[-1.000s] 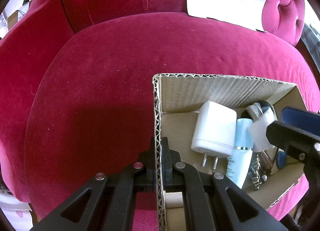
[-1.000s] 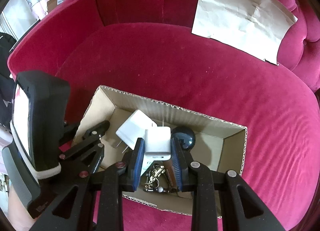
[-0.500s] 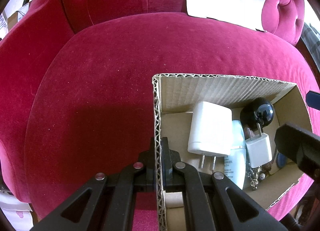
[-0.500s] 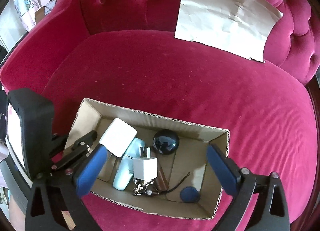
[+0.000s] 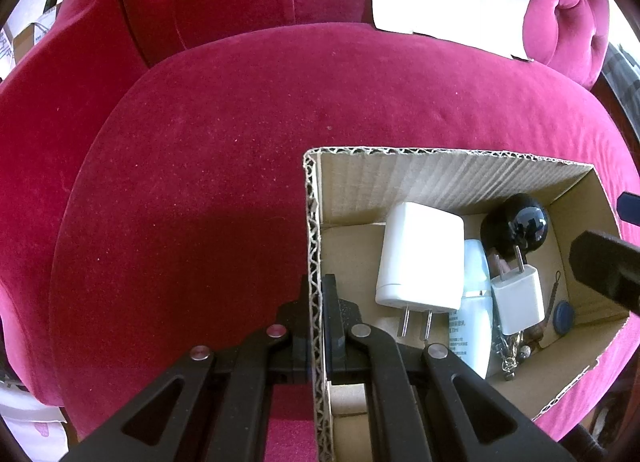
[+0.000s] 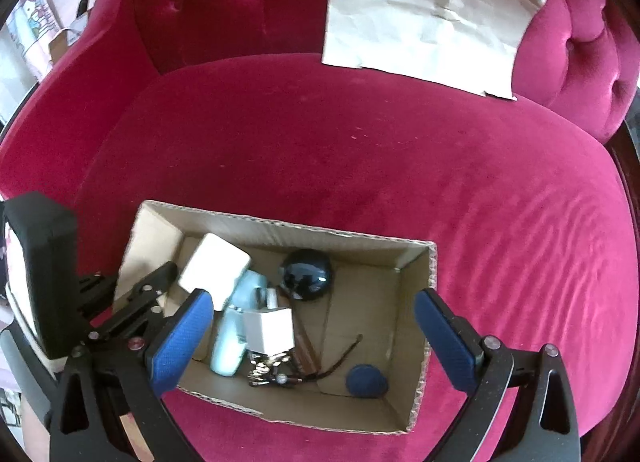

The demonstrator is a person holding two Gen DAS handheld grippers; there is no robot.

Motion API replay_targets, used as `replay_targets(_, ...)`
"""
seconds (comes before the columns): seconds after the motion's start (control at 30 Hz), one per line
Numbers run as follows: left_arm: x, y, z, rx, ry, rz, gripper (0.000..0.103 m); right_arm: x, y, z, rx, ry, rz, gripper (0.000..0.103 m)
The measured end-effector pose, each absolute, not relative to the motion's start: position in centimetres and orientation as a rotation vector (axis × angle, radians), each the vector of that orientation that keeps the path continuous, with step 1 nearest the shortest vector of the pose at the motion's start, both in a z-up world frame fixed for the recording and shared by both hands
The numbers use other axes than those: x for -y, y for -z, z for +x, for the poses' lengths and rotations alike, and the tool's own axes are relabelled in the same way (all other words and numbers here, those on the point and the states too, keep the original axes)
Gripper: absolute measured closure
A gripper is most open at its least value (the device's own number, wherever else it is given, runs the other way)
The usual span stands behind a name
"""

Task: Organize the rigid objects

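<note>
Right wrist view shows your right gripper (image 6: 312,336) with its blue pads spread as wide as they go and nothing between them; a second ago those jaws were clamped on the small white charger (image 6: 269,329), and they have just been opening, so the charger has dropped into the cardboard box (image 6: 422,326). It now lies among the other items: the larger white charger (image 6: 214,270), the pale blue bottle (image 6: 234,336), the black ball (image 6: 306,274), a tangle of keychain metal (image 6: 269,374) and a small blue disc (image 6: 366,381). Your left gripper (image 5: 316,316) is pinched tight on the box's near-left wall (image 5: 313,246), keeping the box steady on the red velvet seat (image 5: 240,109). That release looks like one more item sorted. No loose objects show on the seat, only a sheet of paper (image 6: 424,17) against the backrest, so the task appears close to done.
</note>
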State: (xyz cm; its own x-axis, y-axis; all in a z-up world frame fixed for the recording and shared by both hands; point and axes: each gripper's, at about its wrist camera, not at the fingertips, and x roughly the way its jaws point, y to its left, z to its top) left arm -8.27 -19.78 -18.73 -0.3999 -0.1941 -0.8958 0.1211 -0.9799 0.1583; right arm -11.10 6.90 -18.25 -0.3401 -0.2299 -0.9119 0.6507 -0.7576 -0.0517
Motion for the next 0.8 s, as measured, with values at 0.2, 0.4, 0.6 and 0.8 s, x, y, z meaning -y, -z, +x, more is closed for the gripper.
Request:
replay_targets(0.2,18.8,18.5,-8.9,0.162,2.451,1.602,0.095,-8.0,17.2,-11.4,-0.549,2.144,1.334,0.0)
replay_targets(0.4,17.7,16.6,-8.9,0.249,2.434,1.508,0.023,-9.0,16.5,-11.3,-0.555,2.173,1.325,0.0)
replay_targets(0.6,16.9,15.4,-8.7,0.214,2.482,1.511,0.0,-10.3,16.5,-11.1,-0.57,2.22,1.345,0.0)
replay_targets(0.8,15.9,13.2,-6.4,0.192,2.523,1.512,0.0,-11.7,14.5,-10.1,-0.513,2.229,1.349,0.0)
